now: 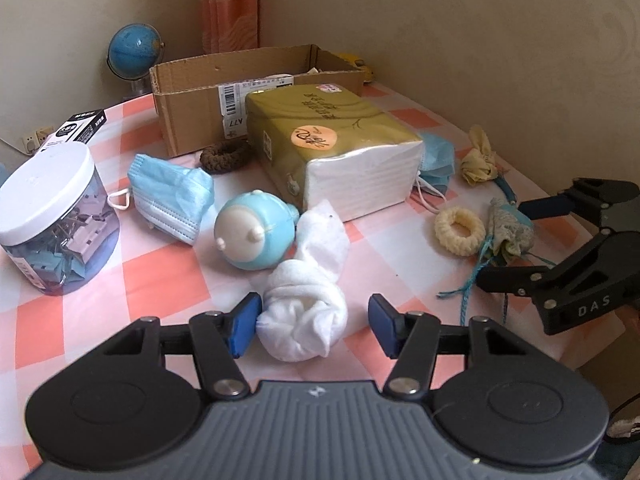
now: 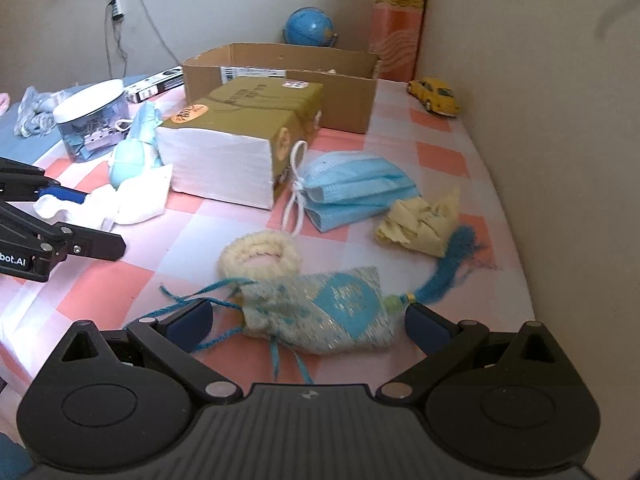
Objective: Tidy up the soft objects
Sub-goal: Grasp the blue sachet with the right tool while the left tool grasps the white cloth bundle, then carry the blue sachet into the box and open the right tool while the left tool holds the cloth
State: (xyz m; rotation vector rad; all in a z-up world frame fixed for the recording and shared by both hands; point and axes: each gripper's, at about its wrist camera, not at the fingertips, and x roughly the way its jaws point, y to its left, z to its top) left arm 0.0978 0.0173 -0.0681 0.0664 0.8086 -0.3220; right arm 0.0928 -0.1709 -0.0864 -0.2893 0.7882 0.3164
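- Left gripper [image 1: 312,326]: jaws part-way apart around the rolled end of a white sock [image 1: 304,312]; its left pad touches the roll, the right pad stands clear of it, so the sock is not clamped.
- White sock: lies on the checked worktop [image 1: 168,280], its far end against a pale blue round toy [image 1: 250,234].
- Right gripper [image 2: 308,320]: jaws wide, one either side of a blue-and-cream brocade pouch [image 2: 320,312]; neither pad presses on it.
- Brocade pouch: flat on the worktop near the front, blue cords trailing from its mouth, a blue tassel [image 2: 452,268] at its other end.
- Cream knitted ring [image 2: 260,256]: just behind the pouch, touching it.
- Yellow cloth bundle [image 2: 420,224]: beyond the tassel, apart from the pouch.
- Blue face mask [image 2: 356,188]: between the yellow bundle and the tissue pack.
- Second blue face mask [image 1: 170,196]: left of the round toy, beside the jar.
- Tissue pack [image 1: 340,148]: gold wrapper, open white end facing forward, mid-worktop, directly behind the sock.
- Brown knitted ring [image 1: 224,156]: between tissue pack and box.
- Cardboard box [image 1: 200,100]: open-topped, at the back of the worktop.
- Clear jar [image 1: 52,216]: white lid, binder clips inside, far left.
- Globe [image 1: 134,52]: behind the box by the wall.
- Yellow toy car [image 2: 434,96]: right of the box, by the wall.
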